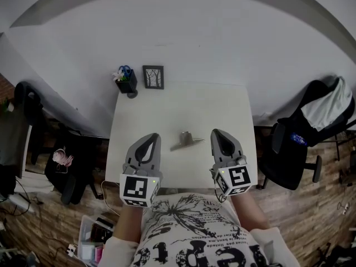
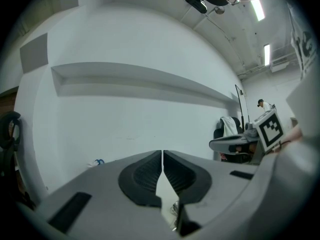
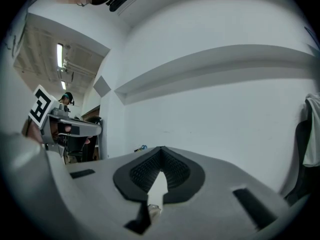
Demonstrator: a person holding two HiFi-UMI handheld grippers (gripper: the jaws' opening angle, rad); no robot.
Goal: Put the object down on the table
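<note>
A grey metal object (image 1: 186, 141) with a flat blade and a short upright part lies on the white table (image 1: 183, 104), in the head view between my two grippers. My left gripper (image 1: 152, 137) rests to its left, jaws shut and empty. To the object's right, my right gripper (image 1: 217, 133) is also shut with nothing in it. Neither touches the object. In the left gripper view my left gripper (image 2: 162, 154) points at the white wall, pads together. The right gripper view shows my right gripper (image 3: 161, 150) the same way, tips meeting.
A black picture frame (image 1: 153, 77) and a dark pot with flowers and blue scissors (image 1: 125, 81) stand at the table's far left edge. Office chairs flank the table, one at the left (image 1: 33, 110) and one at the right (image 1: 311, 132). A storage box (image 1: 92, 238) sits on the floor.
</note>
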